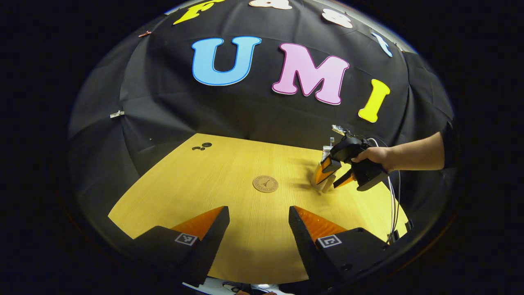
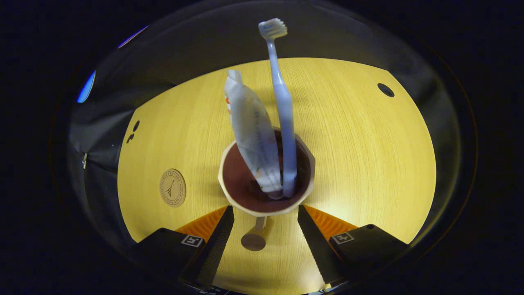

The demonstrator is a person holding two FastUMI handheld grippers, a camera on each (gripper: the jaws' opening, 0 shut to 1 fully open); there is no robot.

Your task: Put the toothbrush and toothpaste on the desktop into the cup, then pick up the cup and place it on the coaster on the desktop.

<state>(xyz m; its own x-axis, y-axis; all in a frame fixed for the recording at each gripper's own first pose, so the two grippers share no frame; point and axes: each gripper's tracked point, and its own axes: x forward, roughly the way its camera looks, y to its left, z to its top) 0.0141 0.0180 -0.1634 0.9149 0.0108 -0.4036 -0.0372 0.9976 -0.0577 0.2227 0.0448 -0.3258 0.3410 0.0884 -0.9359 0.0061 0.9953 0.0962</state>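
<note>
Coaster [image 2: 172, 187] lies flat on bare wooden surface [image 2: 368, 164], well apart from cup [image 2: 267, 180], toward its left in right gripper view. Black cloth wall behind surface. Cup holds toothpaste [image 2: 252, 135] and toothbrush [image 2: 281, 110], both upright, leaning. Right gripper [image 2: 265, 223] jaws apart, flanking cup's near rim. Left gripper [image 1: 258, 229] jaws apart, nothing between.

Coaster [image 1: 265, 184] unobstructed; bare desktop [image 1: 229, 164] all round.

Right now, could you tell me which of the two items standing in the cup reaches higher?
The toothbrush: its bristled head rises well above the top of the toothpaste tube beside it. Both lean in the cup.
</note>
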